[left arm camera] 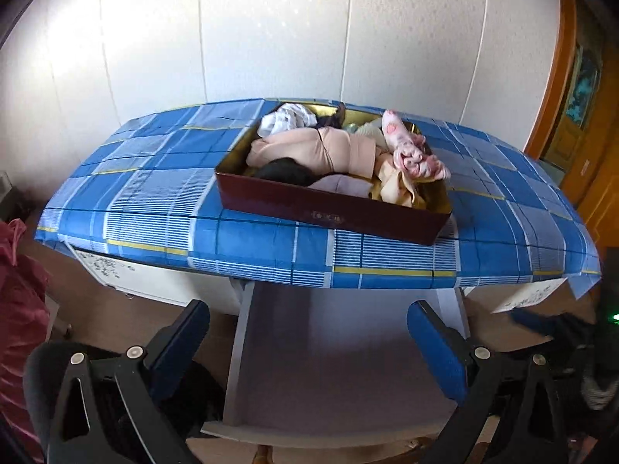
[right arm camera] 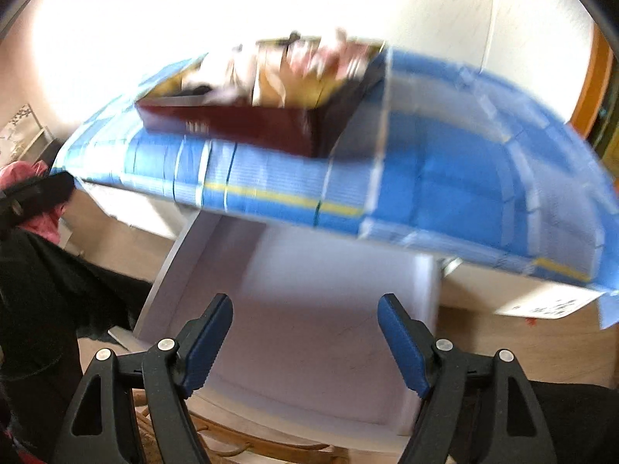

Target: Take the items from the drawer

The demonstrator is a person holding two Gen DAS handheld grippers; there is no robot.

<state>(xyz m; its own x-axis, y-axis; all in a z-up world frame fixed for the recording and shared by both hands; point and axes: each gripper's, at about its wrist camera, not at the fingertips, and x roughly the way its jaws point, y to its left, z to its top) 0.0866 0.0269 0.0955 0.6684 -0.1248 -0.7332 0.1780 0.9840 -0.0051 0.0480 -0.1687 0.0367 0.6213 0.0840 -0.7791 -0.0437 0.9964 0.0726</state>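
A white drawer (left arm camera: pixel 329 352) is pulled out under the table, and its visible floor is bare. The same drawer (right arm camera: pixel 309 309) fills the middle of the blurred right wrist view. On the blue plaid tablecloth (left arm camera: pixel 154 201) stands a dark red box (left arm camera: pixel 332 212) heaped with clothes: a beige garment (left arm camera: pixel 317 150), pink patterned socks (left arm camera: pixel 410 150), white cloth (left arm camera: pixel 286 118). My left gripper (left arm camera: pixel 309 344) hangs open above the drawer with nothing between its fingers. My right gripper (right arm camera: pixel 305 336) is open too, over the drawer, and holds nothing. The dark red box (right arm camera: pixel 240 123) shows there as well.
A white panelled wall (left arm camera: pixel 271 31) backs the table. A wooden door (left arm camera: pixel 576 89) stands at the right. Red fabric (left arm camera: pixel 19 290) hangs at the far left. The person's dark sleeve (right arm camera: pixel 46 282) reaches in at left. A wicker chair (right arm camera: pixel 247 444) sits below the drawer.
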